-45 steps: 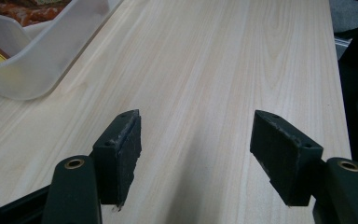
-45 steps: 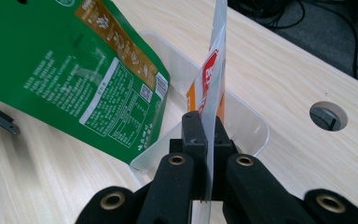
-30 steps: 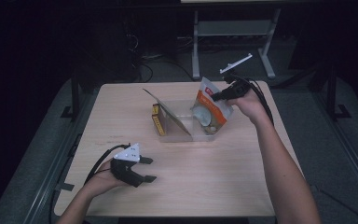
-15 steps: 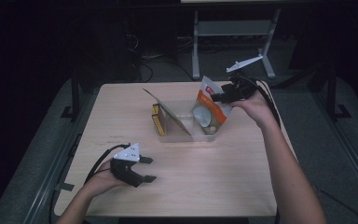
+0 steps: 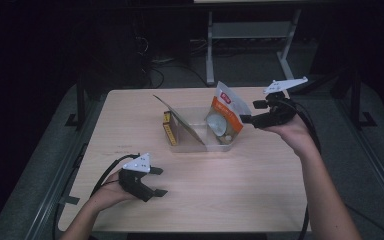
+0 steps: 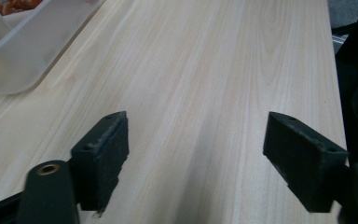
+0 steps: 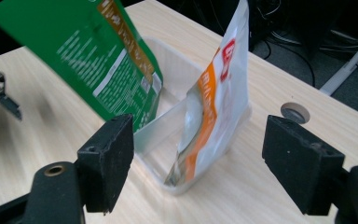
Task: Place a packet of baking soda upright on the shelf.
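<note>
Pale wooden table [image 5: 260, 200]: both hand-held grippers gape empty; orange-white pouch [image 7: 214, 107] lettering unreadable.

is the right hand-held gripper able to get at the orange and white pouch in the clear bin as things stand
Probably yes. The right hand-held gripper has its jaws wide open and faces the orange and white pouch, which stands upright at the near end of the clear bin. Nothing lies between them.

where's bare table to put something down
Free: the wide strip between the left gripper and the bin, and the near right corner of the table. Crowded: the bin, holding the orange pouch and green packet.
</note>
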Available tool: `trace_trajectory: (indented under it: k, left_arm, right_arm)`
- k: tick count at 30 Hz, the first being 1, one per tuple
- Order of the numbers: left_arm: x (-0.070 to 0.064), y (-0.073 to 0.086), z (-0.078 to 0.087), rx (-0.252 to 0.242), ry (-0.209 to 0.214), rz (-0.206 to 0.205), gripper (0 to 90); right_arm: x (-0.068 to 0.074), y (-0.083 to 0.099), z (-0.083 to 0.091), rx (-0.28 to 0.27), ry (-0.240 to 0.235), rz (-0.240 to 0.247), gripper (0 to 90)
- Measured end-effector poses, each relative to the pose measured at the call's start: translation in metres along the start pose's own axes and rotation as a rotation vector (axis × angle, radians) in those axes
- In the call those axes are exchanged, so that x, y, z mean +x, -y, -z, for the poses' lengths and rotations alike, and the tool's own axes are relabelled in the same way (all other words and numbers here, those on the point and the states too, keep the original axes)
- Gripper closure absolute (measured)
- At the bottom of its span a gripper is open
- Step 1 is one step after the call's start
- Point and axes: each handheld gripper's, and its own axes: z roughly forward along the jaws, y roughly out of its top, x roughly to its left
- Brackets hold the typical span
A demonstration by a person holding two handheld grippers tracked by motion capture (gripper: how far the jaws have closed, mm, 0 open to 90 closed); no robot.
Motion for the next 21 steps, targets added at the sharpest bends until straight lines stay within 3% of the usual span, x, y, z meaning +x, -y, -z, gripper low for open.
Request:
trace_trajectory:
  k: [11, 17, 21]
  left_arm:
    - [-0.001, 0.000, -0.003, 0.005, -0.012, 0.015, 17.6]
    - [0.000, 0.000, -0.003, 0.020, -0.016, -0.013, 17.6]
    - [-0.002, 0.001, -0.004, 0.023, -0.019, 0.002, 17.6]
  right_arm:
    - [0.018, 0.051, 0.009, -0.010, -0.046, 0.014, 24.1]
    - [0.031, 0.076, 0.002, 0.002, -0.092, 0.031, 23.7]
    - [0.041, 0.091, -0.008, 0.026, -0.146, 0.049, 23.7]
